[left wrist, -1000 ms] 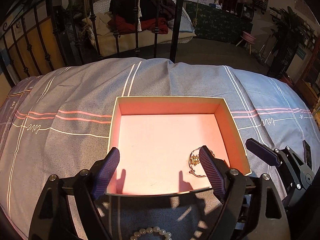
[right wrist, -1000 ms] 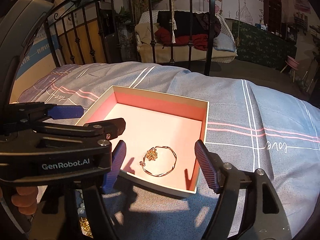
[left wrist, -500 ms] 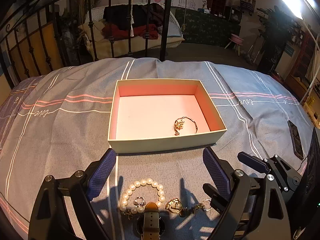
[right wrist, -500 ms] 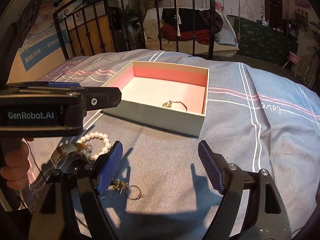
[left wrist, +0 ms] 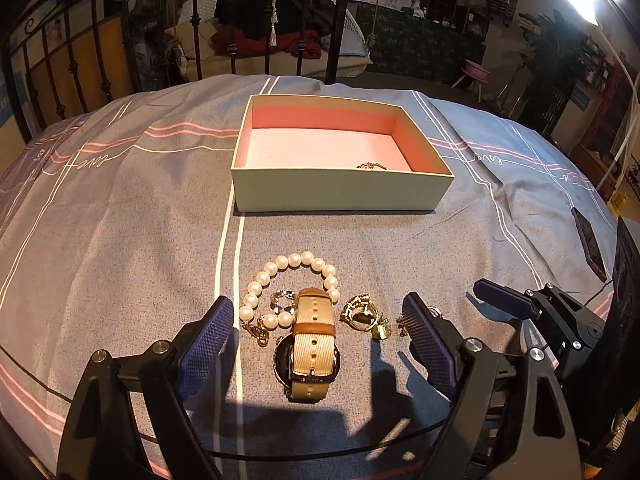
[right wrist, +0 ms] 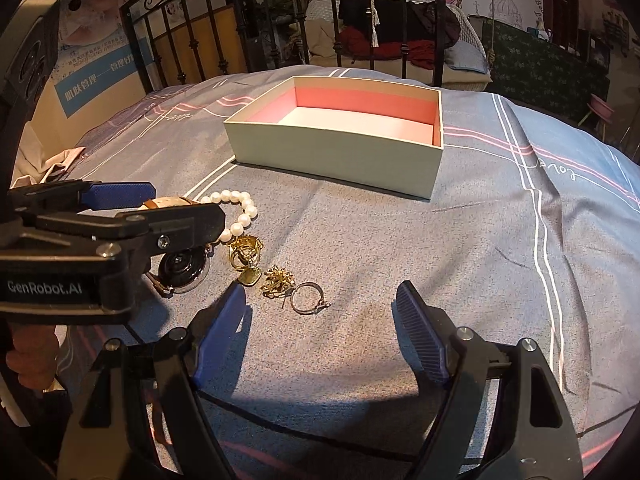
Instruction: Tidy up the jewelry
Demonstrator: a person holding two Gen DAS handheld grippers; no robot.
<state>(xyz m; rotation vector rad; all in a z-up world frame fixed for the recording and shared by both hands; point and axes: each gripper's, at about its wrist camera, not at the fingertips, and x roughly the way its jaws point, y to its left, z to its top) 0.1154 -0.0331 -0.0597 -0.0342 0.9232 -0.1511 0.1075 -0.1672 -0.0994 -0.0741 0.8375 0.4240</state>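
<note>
Jewelry — pearls (left wrist: 290, 290), watch (left wrist: 310, 344), gold charms (left wrist: 364, 316) and a ring (right wrist: 306, 298) — lies on the bedspread (left wrist: 120, 240) just before the box (left wrist: 340, 192), one bracelet (left wrist: 372, 166) inside, as both grippers, left (left wrist: 320, 344) and right (right wrist: 320, 328), back away from the box gaping and empty, ready for another pick.

Two wrist views, angled down along open fingers, close over jewelry (left wrist: 304, 312), sharing box (left wrist: 340, 192) ahead, left gripper (right wrist: 120, 216) crossing right view
</note>
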